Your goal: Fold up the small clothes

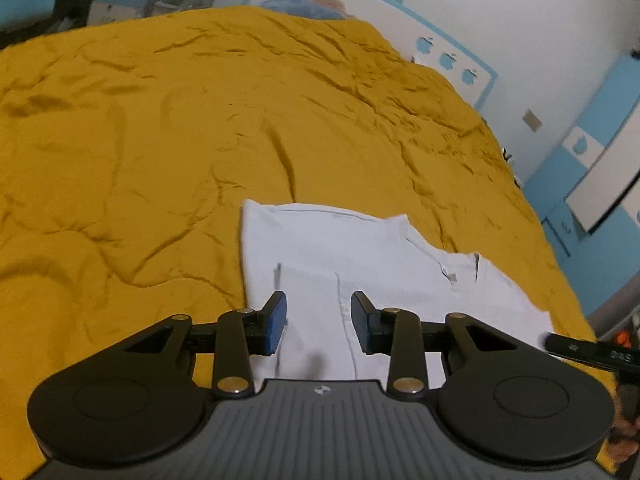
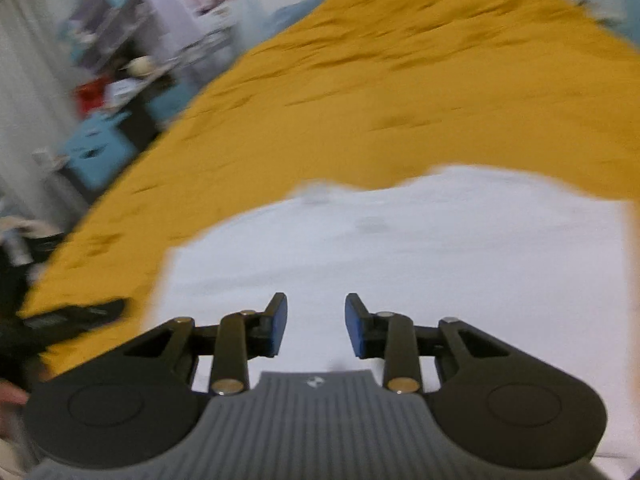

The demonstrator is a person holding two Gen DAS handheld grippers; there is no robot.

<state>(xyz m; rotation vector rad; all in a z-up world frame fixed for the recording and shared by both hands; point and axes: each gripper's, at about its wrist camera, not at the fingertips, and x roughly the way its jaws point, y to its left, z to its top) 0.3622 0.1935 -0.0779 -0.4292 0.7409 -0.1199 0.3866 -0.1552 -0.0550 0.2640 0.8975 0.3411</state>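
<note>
The right wrist view is smeared by motion blur, so the seams and folds of the white garment (image 2: 400,260) cannot be made out there; it is seen only as a pale sheet filling the lower centre and right of the frame, cut off at the bottom right edge. In the left wrist view the garment (image 1: 360,248) is sharp: it is laid flat on the yellow bedspread (image 1: 160,120) in the lower centre, with a folded edge, a stitched seam and a small tag visible, and its near part is hidden behind the gripper body. The left gripper (image 1: 319,326) is held over the garment with its blue-padded jaws parted and nothing between them. The right gripper (image 2: 316,326) is likewise spread apart and empty above the cloth. A dark tip of the right gripper (image 1: 580,348) is caught at the lower right of the left view, and the left gripper (image 2: 76,316) is seen as a blurred dark shape at the lower left of the right view. The blue and white wall (image 1: 520,20) with apple shapes is legible only in the left view; furniture at the upper left of the right view is too blurred to identify.
</note>
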